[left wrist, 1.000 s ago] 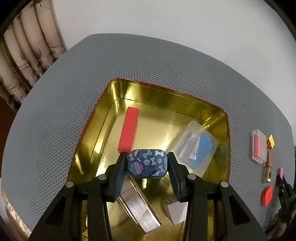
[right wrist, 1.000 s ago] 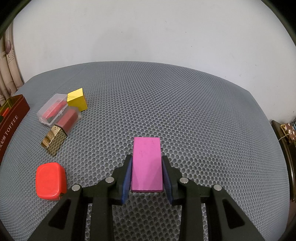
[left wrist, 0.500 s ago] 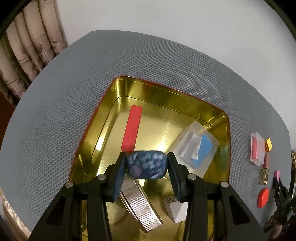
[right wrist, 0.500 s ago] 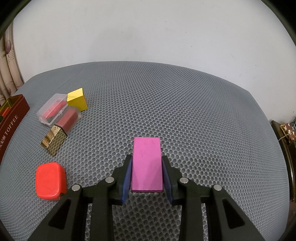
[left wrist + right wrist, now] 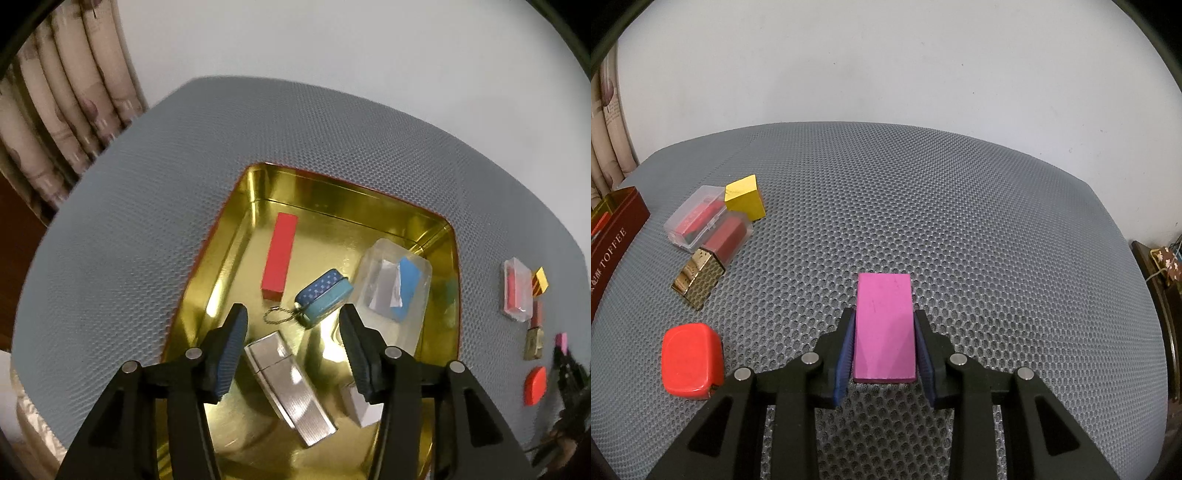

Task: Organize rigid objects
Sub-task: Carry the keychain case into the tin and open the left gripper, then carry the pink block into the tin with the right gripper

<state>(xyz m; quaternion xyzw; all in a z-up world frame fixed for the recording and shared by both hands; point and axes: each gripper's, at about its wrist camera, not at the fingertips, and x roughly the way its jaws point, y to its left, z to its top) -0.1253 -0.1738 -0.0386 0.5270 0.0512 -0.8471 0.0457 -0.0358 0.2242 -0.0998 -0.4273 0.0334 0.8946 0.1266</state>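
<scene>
My left gripper (image 5: pixel 291 325) hangs over the gold tin (image 5: pixel 369 195), its jaws opening and nothing between the pads. Just beyond them a small blue tin with a key chain (image 5: pixel 323 297) lies tilted on the tin's floor. Around it in the tin lie a red block (image 5: pixel 279 261), a clear box with blue contents (image 5: pixel 393 293), a silver case (image 5: pixel 291 387) and a white piece (image 5: pixel 364 408). In the right wrist view my right gripper (image 5: pixel 884 343) is shut on a pink block (image 5: pixel 884 326) over the grey mesh mat (image 5: pixel 997 221).
Left of the pink block lie a red cap-like piece (image 5: pixel 691 360), a gold patterned box (image 5: pixel 698 282), a clear case with red contents (image 5: pixel 700 223) and a gold cube (image 5: pixel 744 195). The dark red side of the tin (image 5: pixel 613 236) stands at the far left. Curtains (image 5: pixel 66 110) hang beyond the mat.
My left jaws have spread and let go of the small blue tin, which has dropped onto the gold tin's floor beside the red block. The right gripper and pink block have stayed put.
</scene>
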